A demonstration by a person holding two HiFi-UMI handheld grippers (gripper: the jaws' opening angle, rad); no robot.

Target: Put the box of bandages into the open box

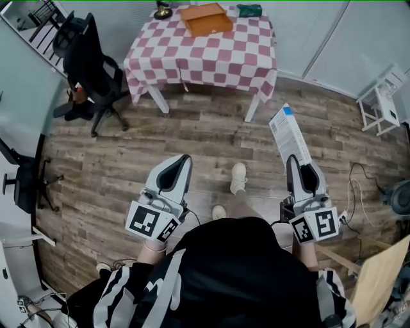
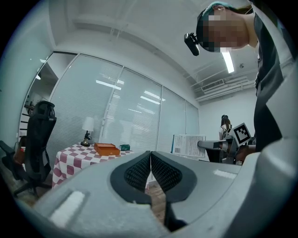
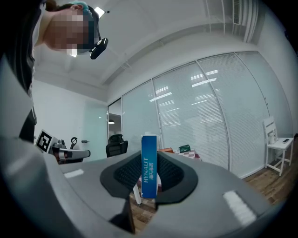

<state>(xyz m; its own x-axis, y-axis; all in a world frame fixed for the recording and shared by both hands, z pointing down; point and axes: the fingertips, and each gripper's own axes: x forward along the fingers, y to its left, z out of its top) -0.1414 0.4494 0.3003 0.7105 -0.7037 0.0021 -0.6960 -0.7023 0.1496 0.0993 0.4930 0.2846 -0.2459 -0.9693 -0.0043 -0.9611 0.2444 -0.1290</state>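
While the person stood well back from the table [image 1: 192, 61], a stretch of plank floor [image 1: 192, 138] lay between them, with only the person's shoes [image 1: 237, 177] on it. The table wore a red-and-white checked cloth and carried the open box [image 1: 206, 19], orange-brown, with a small lamp [image 1: 163, 9] to its left and a green pack [image 1: 249, 9] to its right. A black office chair [image 1: 90, 64] stood left of the table and a white chair [image 1: 383, 97] stood far right, against a glass wall with blinds.

The left gripper [image 1: 181, 161] was empty, and its ribbed pads met at the tips. The right gripper [image 1: 300, 168] was clamped on the bandage box [image 1: 289, 136], which sat on edge between the pads with most of its length jutting forward past the jaws. The carton was long and flat. Its broad face was white with fine print, and its narrow edge was blue with white lettering that read HYNAUT. It hung over the floor, well apart from the table and the open box.
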